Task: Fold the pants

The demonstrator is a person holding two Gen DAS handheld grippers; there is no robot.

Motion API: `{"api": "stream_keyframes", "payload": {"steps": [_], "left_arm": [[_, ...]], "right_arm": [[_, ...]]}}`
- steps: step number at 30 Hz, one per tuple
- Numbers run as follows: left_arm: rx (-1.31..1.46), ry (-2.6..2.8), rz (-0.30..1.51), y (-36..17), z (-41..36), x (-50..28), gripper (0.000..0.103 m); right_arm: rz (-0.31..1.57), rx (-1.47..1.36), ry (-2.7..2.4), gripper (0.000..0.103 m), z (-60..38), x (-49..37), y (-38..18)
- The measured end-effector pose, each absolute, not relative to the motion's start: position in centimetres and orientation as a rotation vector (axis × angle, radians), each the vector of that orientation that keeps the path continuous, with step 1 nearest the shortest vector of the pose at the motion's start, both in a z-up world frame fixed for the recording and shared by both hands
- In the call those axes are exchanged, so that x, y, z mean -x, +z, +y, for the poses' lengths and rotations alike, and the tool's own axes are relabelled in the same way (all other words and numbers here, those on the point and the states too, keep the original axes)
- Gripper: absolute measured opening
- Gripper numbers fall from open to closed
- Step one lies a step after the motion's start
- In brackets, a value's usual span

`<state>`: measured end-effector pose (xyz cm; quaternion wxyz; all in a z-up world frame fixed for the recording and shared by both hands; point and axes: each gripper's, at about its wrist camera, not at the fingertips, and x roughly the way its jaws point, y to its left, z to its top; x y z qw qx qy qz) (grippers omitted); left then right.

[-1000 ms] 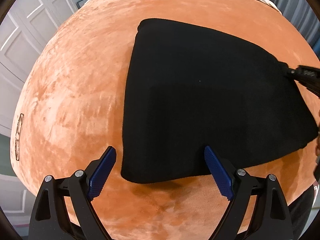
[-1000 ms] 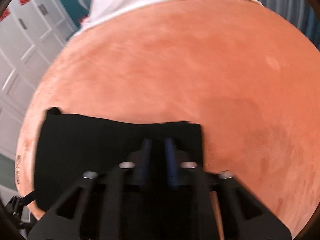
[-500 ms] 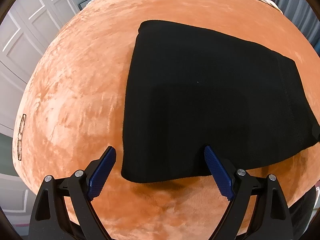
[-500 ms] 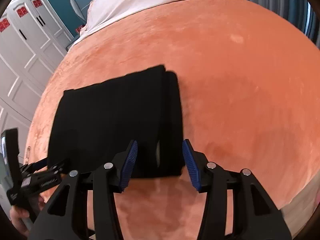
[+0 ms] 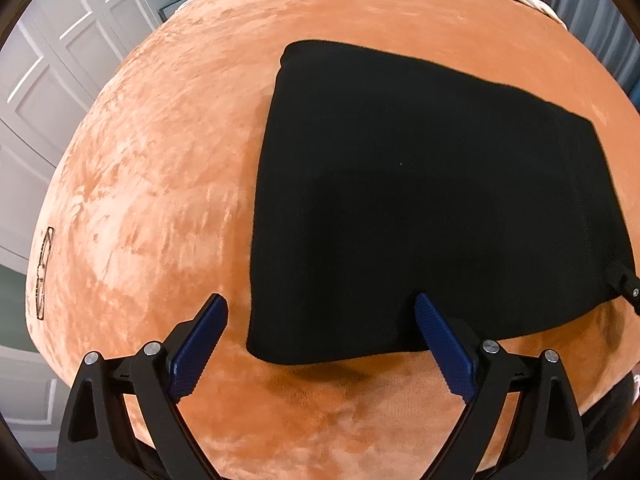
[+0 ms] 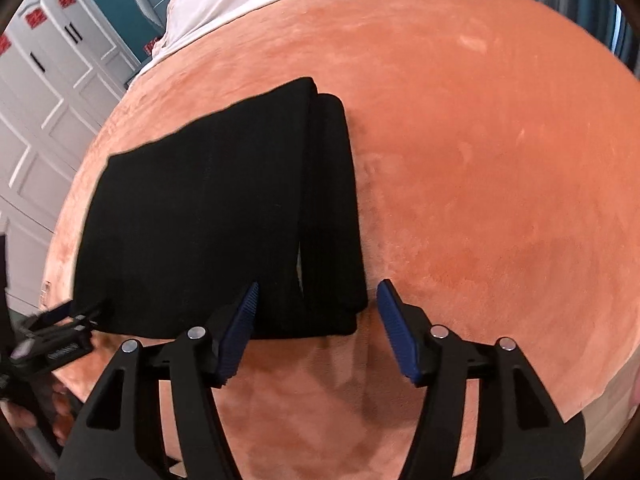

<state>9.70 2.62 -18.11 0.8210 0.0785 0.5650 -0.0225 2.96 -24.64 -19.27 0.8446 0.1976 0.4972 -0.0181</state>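
The black pants (image 5: 432, 208) lie folded into a flat stack on the orange plush blanket (image 5: 160, 184). Both the left gripper (image 5: 320, 332) and right gripper (image 6: 318, 312) gape wide, empty — apparently one more fold, or done.

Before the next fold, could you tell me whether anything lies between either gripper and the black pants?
Nothing visible does: the left gripper and right gripper, both open, face the pants over bare orange blanket.
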Motion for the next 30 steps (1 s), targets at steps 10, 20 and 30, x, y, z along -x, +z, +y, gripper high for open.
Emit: {"api": "stream_keyframes", "payload": {"steps": [10, 20, 30], "left_arm": [[0.288, -0.168, 1.262, -18.4, 9.6, -12.1, 0.092], [0.252, -0.181, 1.297, -20.2, 6.9, -13.0, 0.091], [0.064, -0.225, 1.242, -17.3, 5.4, -11.5, 0.027]], "right_arm": [[1.083, -0.563, 0.012, 0.080, -25.9, -4.3, -19.8], [1.081, -0.678, 0.042, 0.083, -25.0, -6.6, -21.8], [1.037, -0.635, 0.047, 0.040, -23.6, -5.9, -20.3]]}}
